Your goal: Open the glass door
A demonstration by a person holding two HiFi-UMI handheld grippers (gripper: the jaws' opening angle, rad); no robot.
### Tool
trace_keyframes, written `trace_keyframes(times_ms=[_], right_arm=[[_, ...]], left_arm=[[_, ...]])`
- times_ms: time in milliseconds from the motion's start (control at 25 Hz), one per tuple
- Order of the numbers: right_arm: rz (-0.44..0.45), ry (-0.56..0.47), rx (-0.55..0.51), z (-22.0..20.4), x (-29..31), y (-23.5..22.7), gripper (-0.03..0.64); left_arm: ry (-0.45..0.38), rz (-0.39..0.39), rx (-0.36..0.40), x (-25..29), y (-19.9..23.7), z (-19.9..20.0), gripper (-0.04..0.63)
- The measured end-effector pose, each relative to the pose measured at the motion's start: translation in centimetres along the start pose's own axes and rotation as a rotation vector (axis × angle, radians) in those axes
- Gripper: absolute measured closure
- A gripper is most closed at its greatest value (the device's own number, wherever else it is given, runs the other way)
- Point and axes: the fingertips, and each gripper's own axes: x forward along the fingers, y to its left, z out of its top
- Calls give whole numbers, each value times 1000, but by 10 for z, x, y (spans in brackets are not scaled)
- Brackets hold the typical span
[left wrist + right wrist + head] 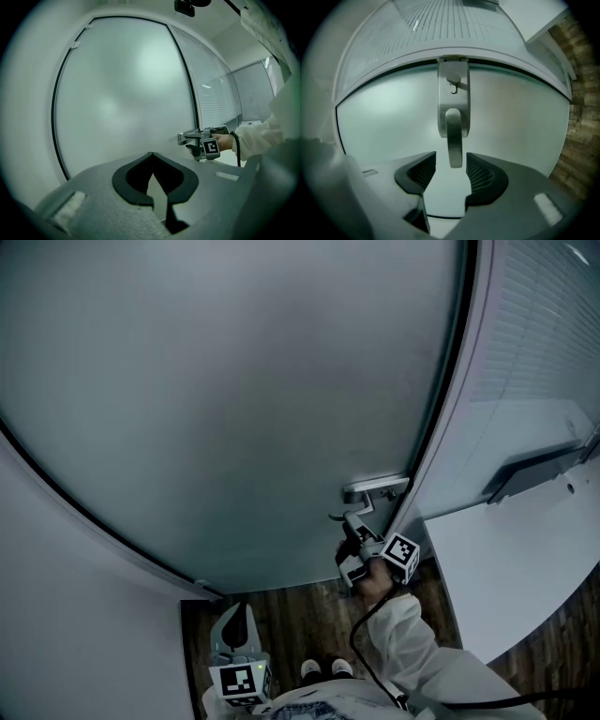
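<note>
The frosted glass door (pixel 234 381) fills the head view, with its metal lever handle (pixel 377 488) at the right edge. My right gripper (pixel 350 524) sits just below that handle, a sleeved hand behind it. In the right gripper view it is rolled on its side, so the lever handle (pixel 453 126) looks upright. My right gripper (pixel 451 161) is open and the lever's free end lies between its pads (pixel 480 171), touching neither. My left gripper (pixel 238 613) hangs low near the floor, away from the door. In its own view my left gripper (pixel 151 155) is shut with nothing in it.
A glass panel with slatted blinds (pixel 544 324) stands right of the door behind a dark frame strip (pixel 441 409). A white counter (pixel 506 568) juts out at the right. Below lie dark wood flooring (pixel 300 615) and the person's shoes (pixel 326 669).
</note>
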Motion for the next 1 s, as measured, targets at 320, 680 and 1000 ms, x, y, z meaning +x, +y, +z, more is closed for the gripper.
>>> trace_keyframes(times_ms=[320, 680, 1000], right_arm=[[-30, 25, 18, 13, 34, -39, 448], [-18, 32, -25, 7, 38, -31, 506], [-143, 112, -266, 5, 42, -29, 511]], left_arm=[[25, 27, -4, 21, 3, -45, 591], [54, 44, -17, 18, 8, -44, 591], [53, 29, -15, 23, 7, -47, 591]])
